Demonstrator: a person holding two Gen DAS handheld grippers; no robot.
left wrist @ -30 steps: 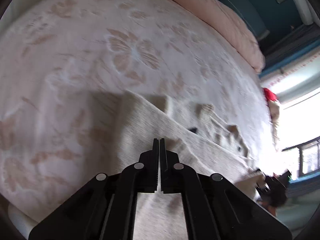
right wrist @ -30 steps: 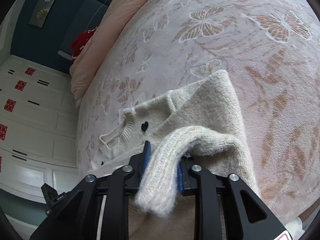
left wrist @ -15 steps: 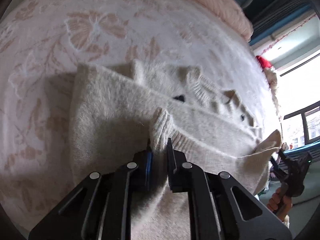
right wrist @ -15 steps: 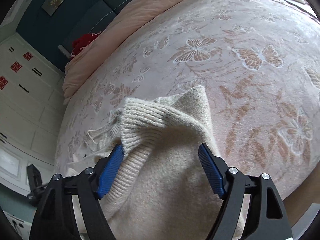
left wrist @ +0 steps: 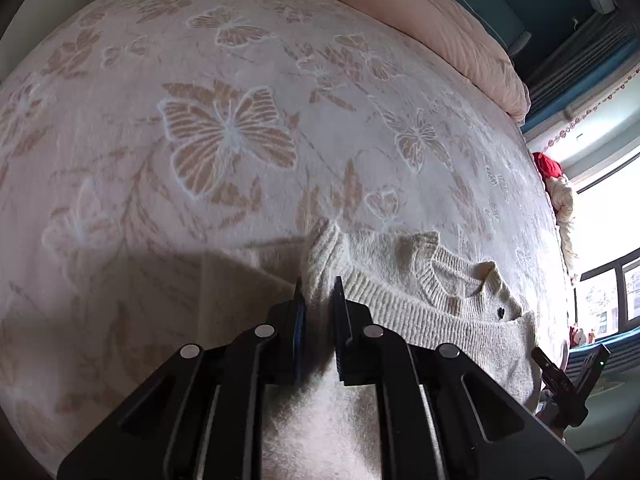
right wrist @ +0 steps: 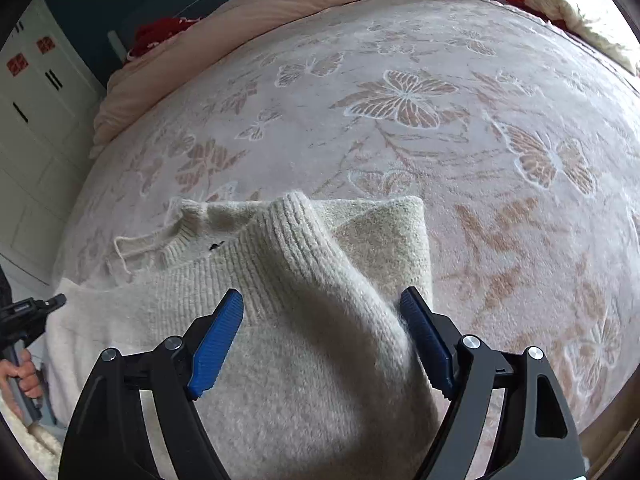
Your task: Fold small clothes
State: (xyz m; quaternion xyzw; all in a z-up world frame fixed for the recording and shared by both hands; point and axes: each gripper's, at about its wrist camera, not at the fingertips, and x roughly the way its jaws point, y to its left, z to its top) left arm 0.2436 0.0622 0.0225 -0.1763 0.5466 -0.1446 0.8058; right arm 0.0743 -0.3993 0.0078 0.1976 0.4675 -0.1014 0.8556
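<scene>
2 grippers: left gripper (left wrist: 318,294) fingers pinch sweater (left wrist: 404,308) hem; right gripper (right wrist: 322,320) fingers wide, straddling sweater fold.

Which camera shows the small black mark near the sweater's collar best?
The right wrist view: the black mark sits fairly central and unobstructed on the sweater, just below the collar. The left wrist view shows it only small, far toward the right edge.

Daylight pours in from the blown-out window (left wrist: 612,216) on the right, the left tongs (left wrist: 318,292) throw a soft shadow across the bed (left wrist: 224,128), both shots sharp, fisheye-bent, dark-cornered.
</scene>
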